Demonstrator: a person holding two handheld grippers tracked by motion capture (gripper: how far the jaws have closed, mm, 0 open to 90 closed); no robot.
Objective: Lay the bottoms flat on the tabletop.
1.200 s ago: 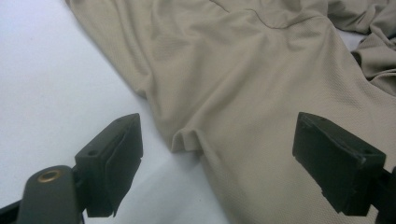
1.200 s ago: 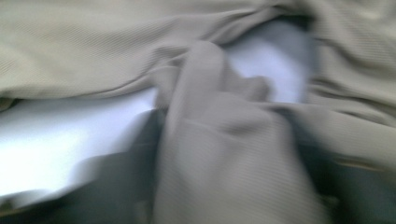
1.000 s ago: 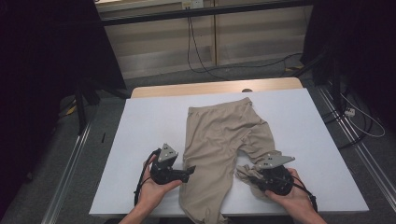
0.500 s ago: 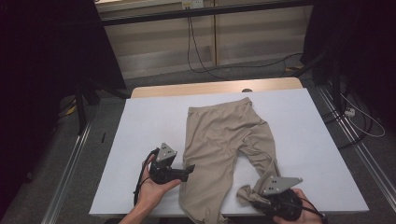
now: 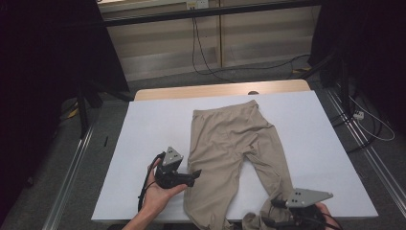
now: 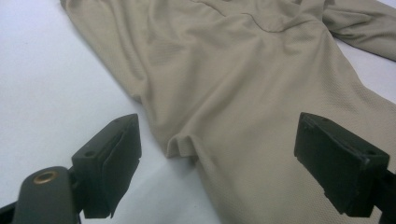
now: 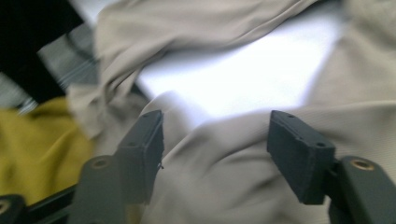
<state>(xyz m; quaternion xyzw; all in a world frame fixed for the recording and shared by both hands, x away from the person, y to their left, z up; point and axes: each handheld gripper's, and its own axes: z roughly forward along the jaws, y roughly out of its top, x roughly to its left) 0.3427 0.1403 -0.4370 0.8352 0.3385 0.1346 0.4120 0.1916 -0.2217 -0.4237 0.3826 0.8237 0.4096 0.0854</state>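
Beige trousers (image 5: 230,143) lie flat on the white table (image 5: 153,124), waist at the far side and legs toward me. My left gripper (image 5: 194,176) rests at the outer edge of the left leg, pointing right. In the left gripper view the gripper (image 6: 222,130) is open, with a small fold of the trouser edge (image 6: 182,147) between its jaws. My right gripper (image 5: 268,219) sits at the table's front edge by the bunched hem of the right leg (image 5: 251,221). In the blurred right gripper view the gripper (image 7: 217,121) stands open over rumpled beige cloth (image 7: 233,177).
A yellow cloth (image 7: 32,154) shows past the table's front edge in the right gripper view. Bare white tabletop lies left and right of the trousers. Metal rails (image 5: 72,191) run along both sides of the table, and cables (image 5: 206,57) lie on the floor behind.
My right gripper has moved toward me to the table's front edge, and the right leg's hem has come along with it. The left gripper has stayed where it was.
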